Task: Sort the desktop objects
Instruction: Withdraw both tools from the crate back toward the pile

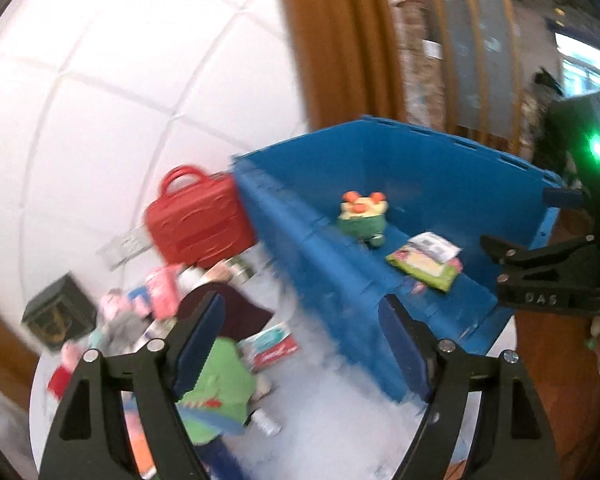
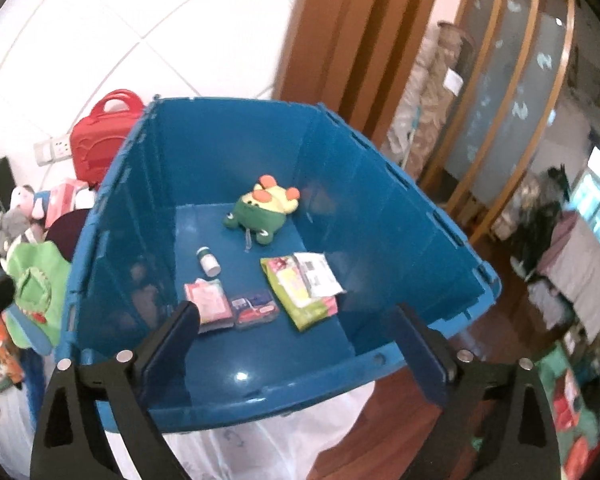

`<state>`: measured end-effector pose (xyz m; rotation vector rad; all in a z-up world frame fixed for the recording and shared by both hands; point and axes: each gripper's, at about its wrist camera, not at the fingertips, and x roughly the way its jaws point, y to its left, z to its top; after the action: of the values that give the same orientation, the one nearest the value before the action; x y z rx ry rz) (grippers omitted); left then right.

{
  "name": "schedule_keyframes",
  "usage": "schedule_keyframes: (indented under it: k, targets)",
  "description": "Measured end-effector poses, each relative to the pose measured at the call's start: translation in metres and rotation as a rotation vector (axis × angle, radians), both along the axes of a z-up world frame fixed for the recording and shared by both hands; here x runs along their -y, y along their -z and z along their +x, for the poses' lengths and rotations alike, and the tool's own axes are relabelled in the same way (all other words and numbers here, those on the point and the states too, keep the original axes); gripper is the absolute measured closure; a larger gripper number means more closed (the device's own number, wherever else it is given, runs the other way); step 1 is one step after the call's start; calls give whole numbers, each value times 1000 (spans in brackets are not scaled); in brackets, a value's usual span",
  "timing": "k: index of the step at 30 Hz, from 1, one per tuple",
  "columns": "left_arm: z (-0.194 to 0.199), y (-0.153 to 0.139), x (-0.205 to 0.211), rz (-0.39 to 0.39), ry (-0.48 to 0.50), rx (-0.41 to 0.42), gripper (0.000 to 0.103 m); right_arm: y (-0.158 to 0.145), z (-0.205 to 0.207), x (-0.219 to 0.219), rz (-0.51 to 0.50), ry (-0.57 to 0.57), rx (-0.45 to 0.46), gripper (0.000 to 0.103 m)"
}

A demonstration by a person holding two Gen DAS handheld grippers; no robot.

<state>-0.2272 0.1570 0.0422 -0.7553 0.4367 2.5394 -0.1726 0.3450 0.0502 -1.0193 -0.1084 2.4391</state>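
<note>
Here the right gripper [image 2: 296, 344] hung over the near rim of the blue plastic crate [image 2: 260, 392], its jaws spread wide with nothing between them. Inside the crate, on its floor, lay a green and yellow plush toy [image 2: 262, 212] towards the far wall, a small white-capped bottle [image 2: 209, 262] nearer, a pink packet [image 2: 209, 303] just beside a small dark box [image 2: 257, 308], and a green snack pouch [image 2: 304, 294] with a white slip of paper [image 2: 318, 276] on top of it.

The left gripper [image 1: 304, 344] was also apart and empty, pointing down at the table's pale cloth [image 1: 340, 408] beside the crate's left wall. Left of the crate stood a red carry case [image 1: 198, 220], upright against the crate's corner. In front of it sat a blurred heap: a green cloth item [image 1: 220, 384], a dark maroon piece [image 1: 228, 304], a pink carton [image 1: 164, 292] and a black box [image 1: 58, 320] farther left.
</note>
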Motion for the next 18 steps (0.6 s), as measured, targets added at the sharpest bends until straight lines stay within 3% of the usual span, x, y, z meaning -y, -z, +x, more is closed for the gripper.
schedule_keyframes:
  k: [10, 18]
  targets:
    - [20, 25, 146, -1, -312, -5, 23, -5, 0, 110, 96, -214, -110, 0]
    - [40, 49, 251, 8, -485, -19, 23, 2, 2, 212, 62, -402, -196, 0]
